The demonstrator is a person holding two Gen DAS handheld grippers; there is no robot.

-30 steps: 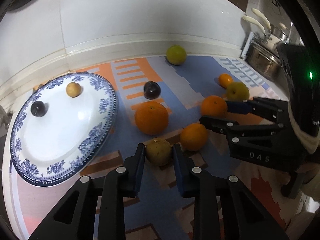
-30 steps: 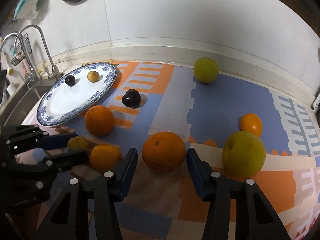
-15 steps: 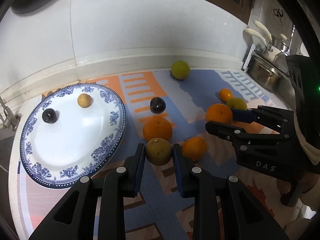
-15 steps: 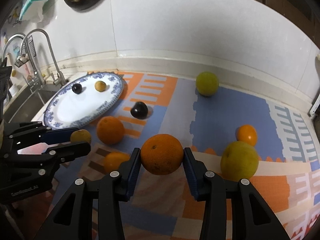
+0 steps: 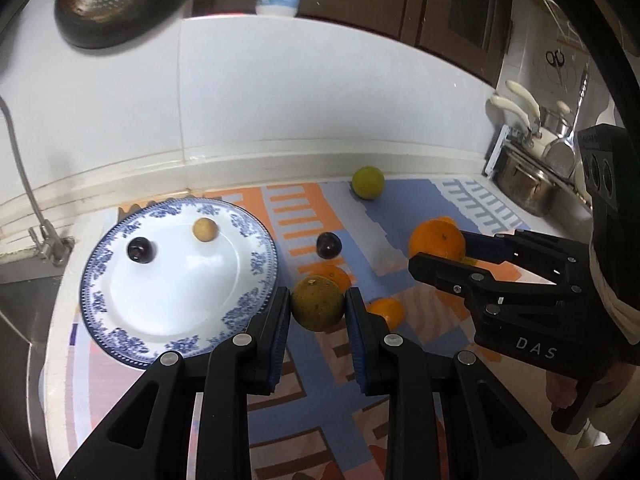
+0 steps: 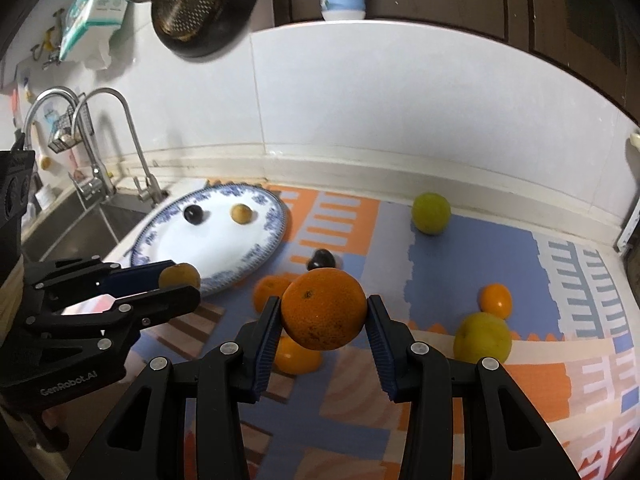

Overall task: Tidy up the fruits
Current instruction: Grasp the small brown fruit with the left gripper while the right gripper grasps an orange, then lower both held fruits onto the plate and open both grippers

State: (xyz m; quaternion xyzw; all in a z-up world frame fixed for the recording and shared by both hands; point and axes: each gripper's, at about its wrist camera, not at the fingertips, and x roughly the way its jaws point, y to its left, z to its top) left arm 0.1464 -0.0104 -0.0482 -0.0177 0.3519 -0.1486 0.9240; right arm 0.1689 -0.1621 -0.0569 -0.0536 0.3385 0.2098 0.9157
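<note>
Blue-rimmed plate at left carries a dark plum and small yellow fruit; left gripper pinches a brownish-green fruit above the mat; right gripper clamps a large orange, also off the mat.

The plate is glossy glazed china, white with blue print; the left gripper is matt black plastic with bright metal screws and ribbed blue pads; the orange has dimpled, faintly shiny peel; the mat looks matt, soft foam; the pot is shiny steel.
</note>
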